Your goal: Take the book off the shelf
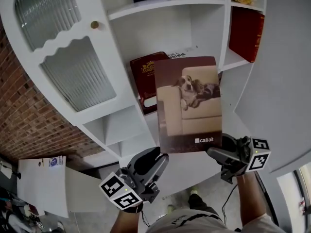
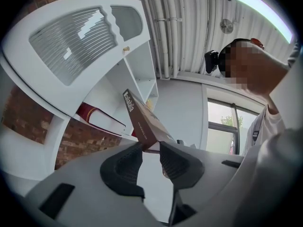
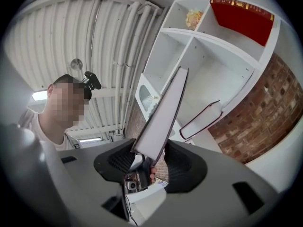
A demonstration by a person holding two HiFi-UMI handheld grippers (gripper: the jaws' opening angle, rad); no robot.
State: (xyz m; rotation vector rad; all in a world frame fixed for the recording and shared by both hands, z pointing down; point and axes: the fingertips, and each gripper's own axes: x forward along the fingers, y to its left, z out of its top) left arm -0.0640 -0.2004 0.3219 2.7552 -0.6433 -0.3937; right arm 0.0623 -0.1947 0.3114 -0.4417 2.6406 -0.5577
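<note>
A brown book (image 1: 189, 106) with dogs on a sofa on its cover is out in front of the white shelf unit (image 1: 160, 28), cover facing me. My left gripper (image 1: 158, 157) is shut on its lower left corner, and my right gripper (image 1: 216, 152) is shut on its lower right corner. In the left gripper view the book (image 2: 142, 122) rises spine-first from between the two pads of the left gripper (image 2: 151, 148). In the right gripper view the book's page edge (image 3: 163, 112) stands between the pads of the right gripper (image 3: 149, 150).
A dark red book (image 1: 146, 74) leans in the compartment behind the held one. Another red book (image 1: 247, 33) stands in the upper right compartment. A ribbed-glass cabinet door (image 1: 73, 76) hangs at the left, beside a brick wall (image 1: 29, 115). Papers (image 1: 41, 181) lie lower left.
</note>
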